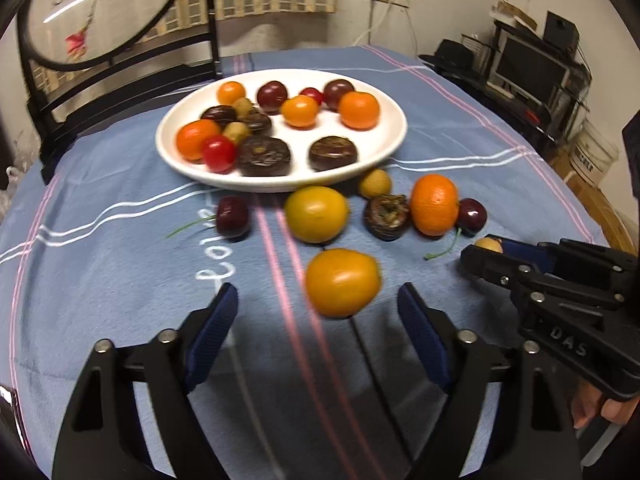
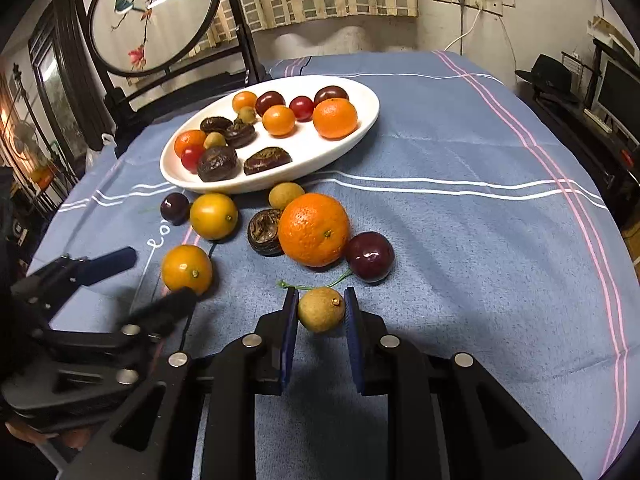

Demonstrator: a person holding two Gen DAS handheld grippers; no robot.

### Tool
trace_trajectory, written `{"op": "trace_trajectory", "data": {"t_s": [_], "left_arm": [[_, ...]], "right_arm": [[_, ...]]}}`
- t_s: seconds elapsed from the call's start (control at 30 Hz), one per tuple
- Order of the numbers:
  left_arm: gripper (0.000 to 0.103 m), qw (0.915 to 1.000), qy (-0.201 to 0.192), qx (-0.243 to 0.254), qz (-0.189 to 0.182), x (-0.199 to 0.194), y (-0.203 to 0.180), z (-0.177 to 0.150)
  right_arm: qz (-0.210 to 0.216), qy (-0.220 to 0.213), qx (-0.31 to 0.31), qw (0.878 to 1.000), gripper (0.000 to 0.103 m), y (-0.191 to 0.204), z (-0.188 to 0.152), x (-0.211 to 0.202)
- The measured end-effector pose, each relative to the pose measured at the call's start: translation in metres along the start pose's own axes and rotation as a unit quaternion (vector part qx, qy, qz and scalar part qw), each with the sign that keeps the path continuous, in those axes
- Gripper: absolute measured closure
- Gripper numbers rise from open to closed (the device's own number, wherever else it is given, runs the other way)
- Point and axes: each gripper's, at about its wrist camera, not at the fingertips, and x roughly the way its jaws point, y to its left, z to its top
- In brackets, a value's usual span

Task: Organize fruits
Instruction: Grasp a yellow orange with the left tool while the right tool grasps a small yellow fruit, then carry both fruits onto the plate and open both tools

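Note:
A white plate [image 1: 384, 148] holds several small oranges, dark fruits and red cherries. In front of it on the blue cloth lie a tangerine [image 2: 314, 230], a yellow-orange fruit [image 1: 316, 214], a dark wrinkled fruit [image 1: 386, 216], a longan [image 1: 375, 184] and two cherries [image 1: 232, 216] [image 2: 370, 256]. My left gripper [image 1: 316, 292] is open, its pads on either side of an orange kumquat [image 1: 342, 282] without touching it. My right gripper [image 2: 321, 300] is shut on a small tan longan [image 2: 321, 309], low over the cloth, just right of the left gripper.
A dark wooden stand with a round embroidered screen [image 2: 154, 12] rises behind the plate at the table's far left edge. Shelves with a monitor [image 1: 528, 68] stand beyond the right edge. Bare cloth [image 2: 480, 260] stretches to the right of the fruit.

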Motion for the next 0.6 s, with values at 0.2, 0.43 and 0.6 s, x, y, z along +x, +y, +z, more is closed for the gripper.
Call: {"op": "trace_trajectory", "data": {"t_s": [0.2, 0.43, 0.6], "left_arm": [[0.062, 0.9996, 0.021, 0.001, -0.017, 0.017, -0.006, 0.005], [0.062, 0.9991, -0.015, -0.026, -0.030, -0.016, 0.018, 0.030], [0.062, 0.9978, -0.036, -0.055, -0.015, -0.020, 0.040, 0.072]], "right_arm": [[0.013, -0.006, 0.017, 1.000, 0.080, -0.008, 0.000, -0.005], [0.045, -0.063, 0.016, 0.997, 0.080, 0.006, 0.011, -0.033], [0.047, -0.084, -0.020, 0.995, 0.080, 0.026, 0.045, -0.037]]}}
